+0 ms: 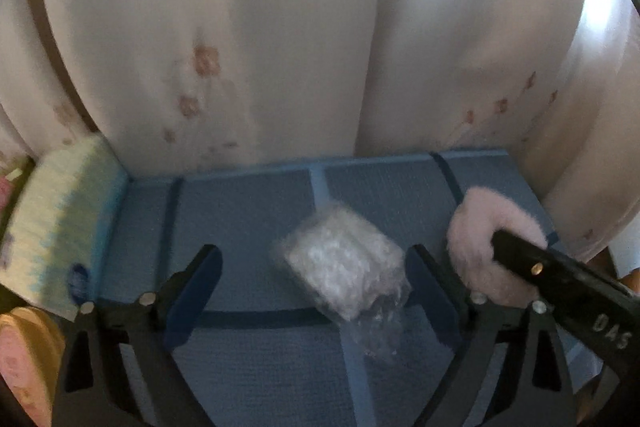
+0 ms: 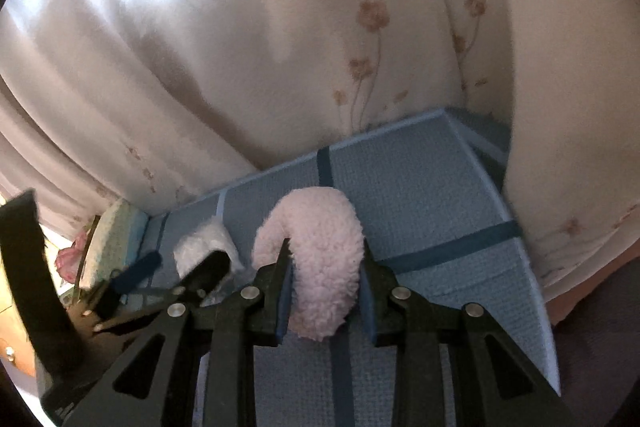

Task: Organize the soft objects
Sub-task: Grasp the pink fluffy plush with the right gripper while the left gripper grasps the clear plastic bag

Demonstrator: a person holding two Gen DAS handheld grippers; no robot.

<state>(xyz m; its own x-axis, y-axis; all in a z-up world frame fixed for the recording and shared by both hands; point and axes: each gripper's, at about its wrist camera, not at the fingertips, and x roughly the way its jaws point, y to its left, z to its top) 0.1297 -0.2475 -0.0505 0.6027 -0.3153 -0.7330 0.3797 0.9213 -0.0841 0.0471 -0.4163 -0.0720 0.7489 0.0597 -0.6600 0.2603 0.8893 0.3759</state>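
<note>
A white soft pad in a clear plastic wrap (image 1: 347,263) lies on the blue mat (image 1: 248,211), between and just ahead of my open left gripper (image 1: 314,283), touching neither finger. It also shows in the right wrist view (image 2: 204,245). My right gripper (image 2: 326,291) is shut on a fluffy pink curved plush (image 2: 320,251) and holds it over the mat's right part. The plush (image 1: 480,227) and the right gripper's black finger (image 1: 560,279) show at the right of the left wrist view.
A pale green and blue striped pack (image 1: 60,223) stands on edge at the mat's left end. A pink and tan object (image 1: 28,359) sits at lower left. A white flowered curtain (image 1: 280,47) hangs close behind the mat. The mat's right edge (image 2: 532,267) drops off.
</note>
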